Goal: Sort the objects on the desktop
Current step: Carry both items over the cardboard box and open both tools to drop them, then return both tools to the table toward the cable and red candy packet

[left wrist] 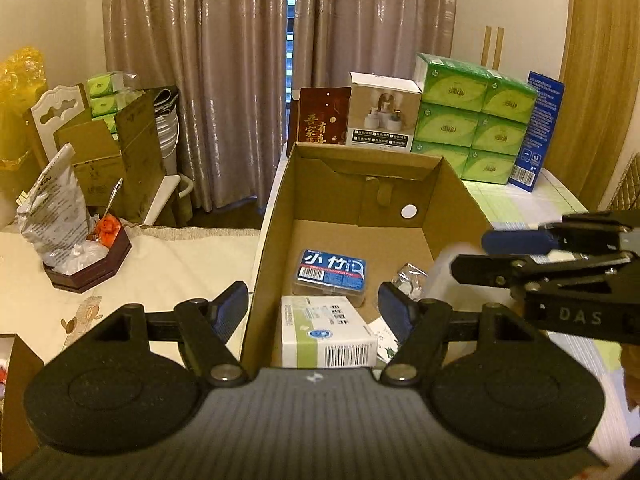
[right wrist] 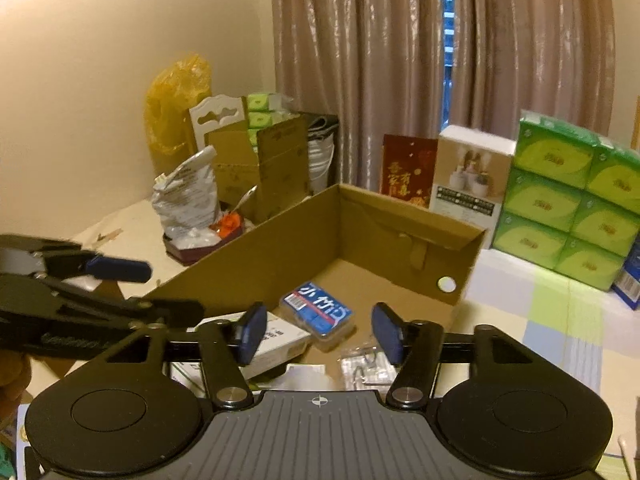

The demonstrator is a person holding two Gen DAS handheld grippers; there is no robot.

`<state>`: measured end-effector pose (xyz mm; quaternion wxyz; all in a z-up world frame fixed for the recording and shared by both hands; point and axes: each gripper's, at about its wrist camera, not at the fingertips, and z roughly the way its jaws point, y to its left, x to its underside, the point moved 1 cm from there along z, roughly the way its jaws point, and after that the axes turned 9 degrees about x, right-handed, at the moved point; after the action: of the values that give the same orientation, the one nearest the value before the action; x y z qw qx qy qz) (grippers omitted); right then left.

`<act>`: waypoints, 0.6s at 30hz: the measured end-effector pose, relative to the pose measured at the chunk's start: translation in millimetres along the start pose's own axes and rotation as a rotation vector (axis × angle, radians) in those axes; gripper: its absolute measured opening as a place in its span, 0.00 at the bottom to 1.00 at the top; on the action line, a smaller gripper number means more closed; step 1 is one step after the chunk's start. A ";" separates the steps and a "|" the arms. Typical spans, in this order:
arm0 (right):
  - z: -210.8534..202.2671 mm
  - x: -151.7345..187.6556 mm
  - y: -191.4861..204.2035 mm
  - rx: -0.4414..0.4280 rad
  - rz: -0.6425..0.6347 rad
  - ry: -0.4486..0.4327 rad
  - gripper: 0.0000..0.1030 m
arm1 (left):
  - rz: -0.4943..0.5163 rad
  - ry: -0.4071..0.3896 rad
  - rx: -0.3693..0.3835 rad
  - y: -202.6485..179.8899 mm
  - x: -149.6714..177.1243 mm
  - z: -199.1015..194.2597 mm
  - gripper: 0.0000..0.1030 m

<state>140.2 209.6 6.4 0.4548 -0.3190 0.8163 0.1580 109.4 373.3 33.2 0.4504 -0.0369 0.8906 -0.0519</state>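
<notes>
Left gripper [left wrist: 312, 312]: jaws wide apart, holding nothing, at the bottom centre of the left wrist view; its left finger is outside the near-left wall of the carton [left wrist: 456, 200], its right finger inside. In the right wrist view it enters from the left edge.

Right gripper [right wrist: 318, 332]: jaws wide apart, nothing between the pads, low in the centre of its own view, over the near end of the carton. In the left wrist view it comes in from the right edge, its blue upper finger [left wrist: 516, 240] above the carton's right wall.

Carton contents, near to far:
- White box [left wrist: 328, 332] with a green band and barcode, lowest in the frame, lying flat on the floor of the carton.
- Clear packet [left wrist: 408, 280] to the right of it, crumpled; contents cannot be made out.
- Blue case [left wrist: 330, 272] with white characters, just behind the white box, lying flat near the carton's middle.

The carton is open-topped and stands on a pale cloth-covered table [left wrist: 160, 264].

Beyond the carton, upper centre: a dark red card [left wrist: 322, 116] and a white product box [left wrist: 380, 116], upright, side by side. Upper right: a stack of green tissue packs [left wrist: 476, 120] with a blue box [left wrist: 540, 132] just right of it.

Left middle of the frame: a dark tray [left wrist: 88, 268] holding a crumpled white bag [left wrist: 56, 208]. Behind it, brown cartons [left wrist: 116, 152] and a yellow bag [left wrist: 18, 92]. Curtains [left wrist: 240, 60] close the background.
</notes>
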 end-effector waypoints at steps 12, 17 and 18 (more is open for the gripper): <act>-77.5 41.4 -48.6 0.097 0.153 0.009 0.87 | -0.041 -0.024 -0.001 -24.3 17.4 -42.0 0.75; -120.0 69.4 -69.3 0.147 0.200 0.022 0.92 | -0.045 -0.039 0.018 -48.4 23.8 -65.0 0.86; -127.4 73.9 -73.1 0.158 0.206 0.023 0.92 | -0.044 -0.040 0.023 -53.6 25.1 -69.3 0.87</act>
<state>78.8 57.4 14.8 0.4505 -0.1982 0.8599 0.1354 39.7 321.4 60.7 0.4675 -0.0520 0.8796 -0.0714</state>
